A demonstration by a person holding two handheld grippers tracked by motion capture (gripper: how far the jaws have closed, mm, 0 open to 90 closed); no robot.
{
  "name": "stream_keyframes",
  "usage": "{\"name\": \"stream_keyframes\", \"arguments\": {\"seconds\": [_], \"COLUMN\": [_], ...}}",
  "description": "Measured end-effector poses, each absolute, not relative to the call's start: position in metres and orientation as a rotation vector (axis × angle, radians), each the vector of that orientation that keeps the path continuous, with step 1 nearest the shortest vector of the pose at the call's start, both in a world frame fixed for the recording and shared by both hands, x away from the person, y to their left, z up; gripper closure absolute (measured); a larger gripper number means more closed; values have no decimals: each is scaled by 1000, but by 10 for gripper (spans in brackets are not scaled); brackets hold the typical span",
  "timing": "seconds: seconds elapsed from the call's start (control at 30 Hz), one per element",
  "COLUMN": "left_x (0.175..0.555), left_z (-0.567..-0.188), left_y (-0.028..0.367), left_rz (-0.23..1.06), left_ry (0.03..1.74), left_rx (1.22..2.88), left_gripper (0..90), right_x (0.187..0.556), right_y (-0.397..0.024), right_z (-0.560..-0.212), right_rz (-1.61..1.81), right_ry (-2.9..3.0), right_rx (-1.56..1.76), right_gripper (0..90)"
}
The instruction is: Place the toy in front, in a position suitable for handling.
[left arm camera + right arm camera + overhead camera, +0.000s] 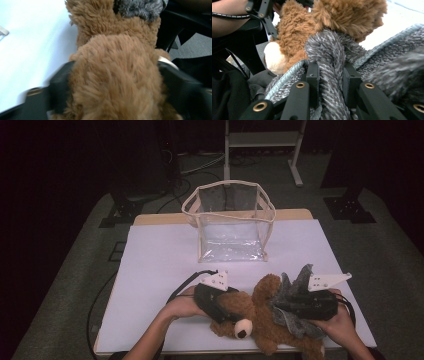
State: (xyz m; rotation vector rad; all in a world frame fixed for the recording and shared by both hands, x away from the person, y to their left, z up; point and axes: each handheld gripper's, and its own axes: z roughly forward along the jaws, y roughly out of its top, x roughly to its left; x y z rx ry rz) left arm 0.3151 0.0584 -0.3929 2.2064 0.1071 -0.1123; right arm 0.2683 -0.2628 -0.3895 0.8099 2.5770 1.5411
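A brown teddy bear [252,317] lies on the white table [160,270], near the table's front edge, with its pale snout [243,329] turned toward the person. Well behind the teddy bear, toward the far edge of the table, stands a clear plastic bag [230,222] with cream trim, upright and open at the top.

The left gripper [217,302] lies against the left side of the teddy bear. In the left gripper view its two black jaws sit on either side of the brown plush body [112,75], partly open, with the fur bulging between them; the jaws look blurred and I cannot tell whether the pads press into the fur.

The right gripper [305,305] lies at the right side of the teddy bear. In the right gripper view its jaws are drawn close together and pinch a fold of the grey knitted cloth [329,75] that wraps the teddy bear. In the high view that grey cloth [292,292] is bunched up over the teddy bear's right side, just under the right hand [340,322]
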Motion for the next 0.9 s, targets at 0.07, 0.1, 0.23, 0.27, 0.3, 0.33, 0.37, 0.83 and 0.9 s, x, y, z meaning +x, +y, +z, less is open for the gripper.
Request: {"name": "stream_keyframes", "arguments": {"seconds": [0.07, 0.1, 0.23, 0.27, 0.3, 0.33, 0.37, 0.83, 0.9], "left_x": [314, 313, 315, 318, 321, 324, 327, 338, 333], "left_z": [-390, -388, -379, -375, -372, -368, -364, -355, -361], "left_y": [59, 59, 60, 60, 60, 60, 60, 108, 117], "left_rz": [-64, -42, 38, 62, 82, 110, 136, 251, 236], "left_ry": [93, 96, 77, 69, 62, 58, 55, 71, 92], "left_rx": [2231, 2237, 2240, 2244, 2248, 2252, 2260, 2332, 2288], "left_gripper": [426, 470, 533, 540, 543, 544, 544, 484, 408], "right_x": [269, 270, 275, 277, 280, 283, 287, 330, 320], "right_y": [-263, -263, -265, -266, -268, -269, -269, -212, -202], "right_z": [-390, -390, -387, -386, -385, -384, -383, -382, -383], "right_rz": [1549, 1552, 1584, 1595, 1603, 1619, 1632, 1580, 1537], "right_ry": [2571, 2568, 2539, 2529, 2522, 2512, 2505, 2618, 2642], "right_rx": [817, 822, 856, 868, 878, 890, 899, 770, 704], "right_gripper": [711, 710, 708, 708, 708, 709, 709, 715, 716]}}
